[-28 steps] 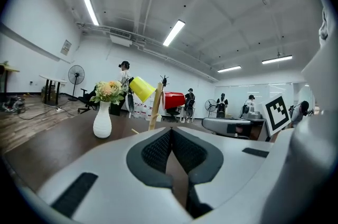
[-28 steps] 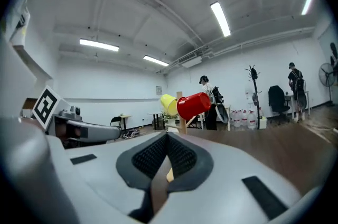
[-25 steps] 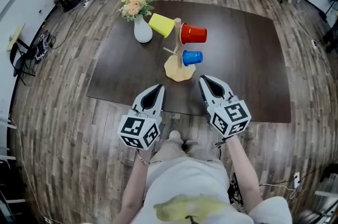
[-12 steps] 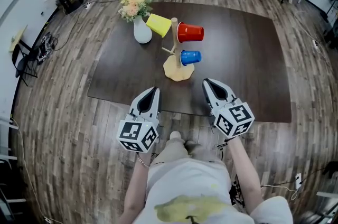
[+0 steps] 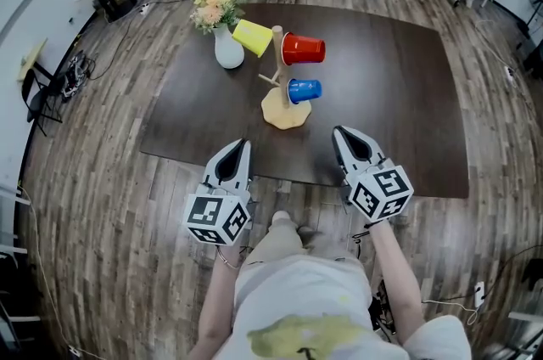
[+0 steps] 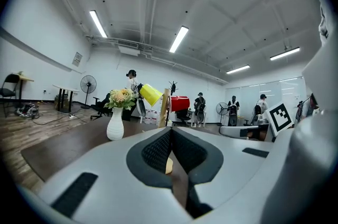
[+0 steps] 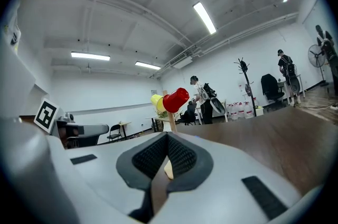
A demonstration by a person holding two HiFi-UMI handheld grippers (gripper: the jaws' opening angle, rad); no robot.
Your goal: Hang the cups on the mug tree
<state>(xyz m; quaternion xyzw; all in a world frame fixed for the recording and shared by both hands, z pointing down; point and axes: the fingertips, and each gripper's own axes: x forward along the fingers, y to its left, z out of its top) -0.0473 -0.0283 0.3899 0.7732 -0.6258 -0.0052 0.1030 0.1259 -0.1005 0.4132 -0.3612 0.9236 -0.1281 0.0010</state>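
— Where are the cups now?
— All three hang on the mug tree (image 5: 277, 61), a pale wooden post on a flat, uneven base. It stands upright on the dark table (image 5: 399, 95). The yellow cup (image 5: 252, 37) sits tilted at the top left and the red cup (image 5: 303, 49) lies sideways at the top right.
— And the blue cup (image 5: 305, 90)?
— Lower on the right, just under the red one (it looks smaller), also sideways.

No word or number can be read; the left gripper (image 5: 240, 146) and right gripper (image 5: 342, 133) carry only square marker patterns (image 5: 216, 216); a wall sign (image 6: 77, 58) is too small.
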